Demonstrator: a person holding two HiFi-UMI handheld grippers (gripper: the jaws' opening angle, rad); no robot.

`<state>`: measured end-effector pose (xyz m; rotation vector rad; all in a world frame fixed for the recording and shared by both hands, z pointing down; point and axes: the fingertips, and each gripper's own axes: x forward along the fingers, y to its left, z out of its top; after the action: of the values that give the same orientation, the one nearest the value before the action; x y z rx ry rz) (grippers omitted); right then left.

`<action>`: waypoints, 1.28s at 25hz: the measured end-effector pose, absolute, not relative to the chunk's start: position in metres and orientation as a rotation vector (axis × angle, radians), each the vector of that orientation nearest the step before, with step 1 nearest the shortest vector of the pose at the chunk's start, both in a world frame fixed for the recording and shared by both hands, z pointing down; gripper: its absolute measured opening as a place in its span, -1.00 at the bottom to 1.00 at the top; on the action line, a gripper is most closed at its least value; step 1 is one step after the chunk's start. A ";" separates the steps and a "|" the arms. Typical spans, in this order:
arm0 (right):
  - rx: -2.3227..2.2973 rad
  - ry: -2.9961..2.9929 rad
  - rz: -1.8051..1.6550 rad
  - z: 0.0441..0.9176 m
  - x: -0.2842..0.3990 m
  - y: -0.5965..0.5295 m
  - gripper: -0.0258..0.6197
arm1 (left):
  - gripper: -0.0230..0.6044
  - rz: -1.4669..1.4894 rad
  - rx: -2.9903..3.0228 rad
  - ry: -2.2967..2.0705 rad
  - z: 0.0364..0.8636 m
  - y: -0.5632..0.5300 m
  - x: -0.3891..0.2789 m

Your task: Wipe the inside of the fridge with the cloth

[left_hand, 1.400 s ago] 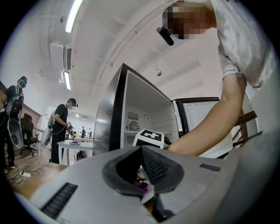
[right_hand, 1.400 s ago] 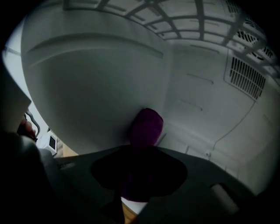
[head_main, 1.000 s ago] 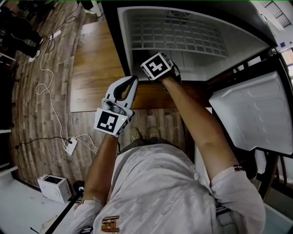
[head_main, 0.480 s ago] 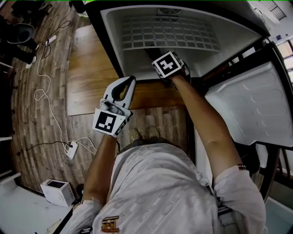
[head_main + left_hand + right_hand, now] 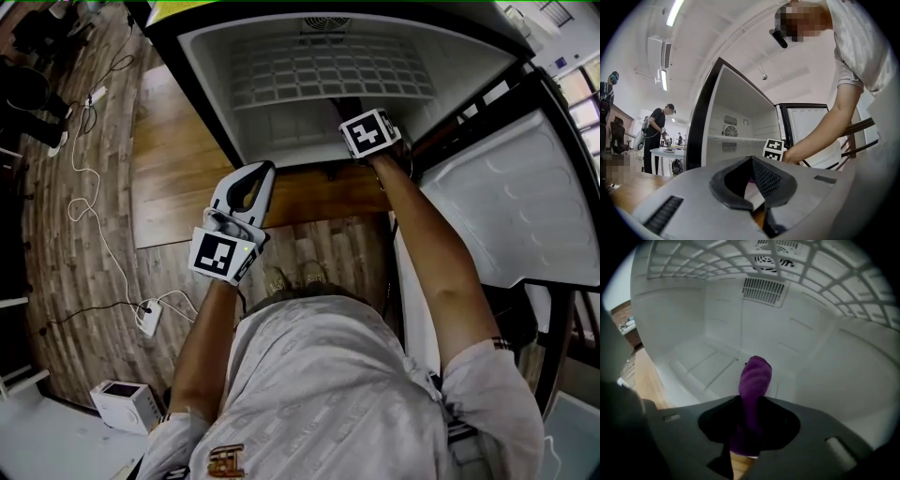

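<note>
One fridge (image 5: 214, 89) stands open, its single door (image 5: 511, 206) swung out to the right. The right gripper (image 5: 750, 401) reaches inside under the one wire shelf (image 5: 328, 70) — its two fingers are clamped on the one purple cloth (image 5: 755, 373), which sticks out past them toward the white back wall; whether it touches the wall cannot be told. Two vents show there, a round one (image 5: 772, 258) and a slotted one (image 5: 762, 289). The left gripper (image 5: 265, 169) hangs outside the fridge above the wooden floor (image 5: 187, 141) — fingers tip to tip, nothing between.

One fridge (image 5: 281, 141), one cloth (image 5: 755, 376) (purple), two grippers (image 5: 265, 171) (image 5: 750, 401)
</note>
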<state>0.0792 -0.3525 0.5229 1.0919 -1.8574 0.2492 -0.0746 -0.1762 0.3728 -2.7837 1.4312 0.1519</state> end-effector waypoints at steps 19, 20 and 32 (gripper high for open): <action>1.248 -1.694 0.234 0.524 0.130 -0.359 -0.57 | -0.93 0.169 -2.796 1.399 0.369 -0.178 -0.069; 1.268 -1.684 0.239 0.521 0.132 -0.358 -0.57 | -0.93 0.170 -2.796 1.400 0.369 -0.177 -0.069; 1.297 -1.950 0.247 0.476 0.083 -0.339 -0.57 | -0.93 0.175 -2.794 1.403 0.369 -0.175 -0.072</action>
<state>0.0833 -0.3393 0.4763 1.2971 -1.9497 0.2472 -0.0724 -0.1748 0.3691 -2.7939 1.4031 0.1745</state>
